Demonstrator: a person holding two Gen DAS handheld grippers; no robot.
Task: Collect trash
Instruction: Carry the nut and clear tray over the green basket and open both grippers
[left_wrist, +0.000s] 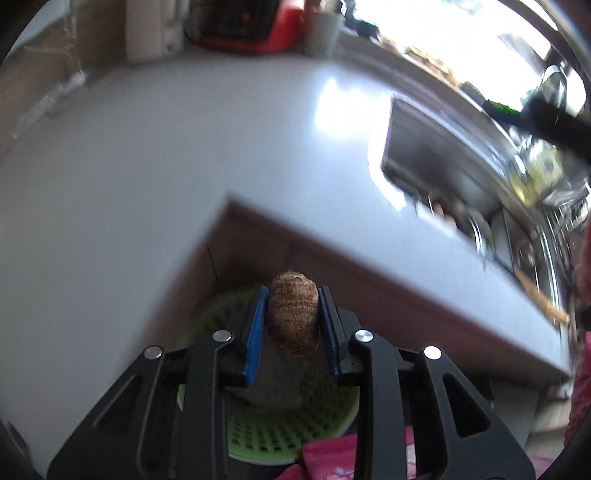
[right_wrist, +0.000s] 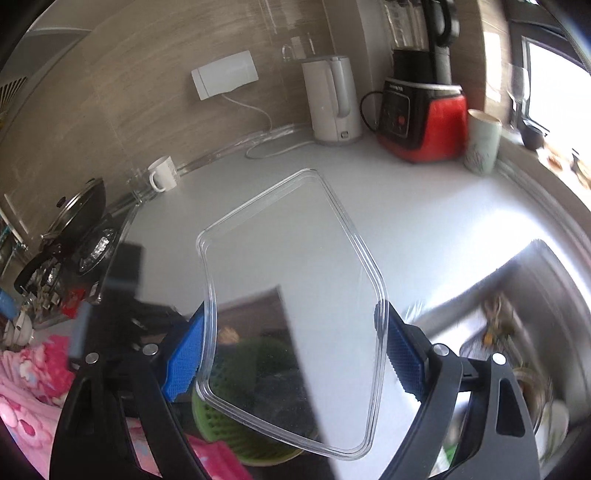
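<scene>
Here the left tool (left_wrist: 291, 317) is closed narrowly on a brown, rough-skinned lump (left_wrist: 292, 315), perhaps a taro root or a husk; its blue pads press on both flanks. The lump is egg-shaped, and its long axis runs along the fingers, rounded end pointing away from the hand toward the counter's inner corner. It hangs off the counter (left_wrist: 184, 147), just beyond the edge where the grey top turns a corner, above a green perforated basket (left_wrist: 266, 439) that sits lower down by the cabinet front. Pink patterned cloth (left_wrist: 325, 461) shows beneath the basket's near side.

The right tool (right_wrist: 295, 354) stands wide, its blue pads clamped on the two long rims of a clear plastic tray (right_wrist: 295, 258). The tray's long axis points away from the hand, toward the back wall; its far short end reaches out over the counter top, while its near end lies over the counter's edge, with the green basket visible through it.

At the counter's back edge stand a white kettle (right_wrist: 332, 103), a red and black blender (right_wrist: 421, 110) and a pale cup (right_wrist: 482, 142); a white mug (right_wrist: 164, 173) sits further left along the wall. A steel sink (left_wrist: 443, 155) is let into the counter on the right, with blurred items inside that I cannot make out.
</scene>
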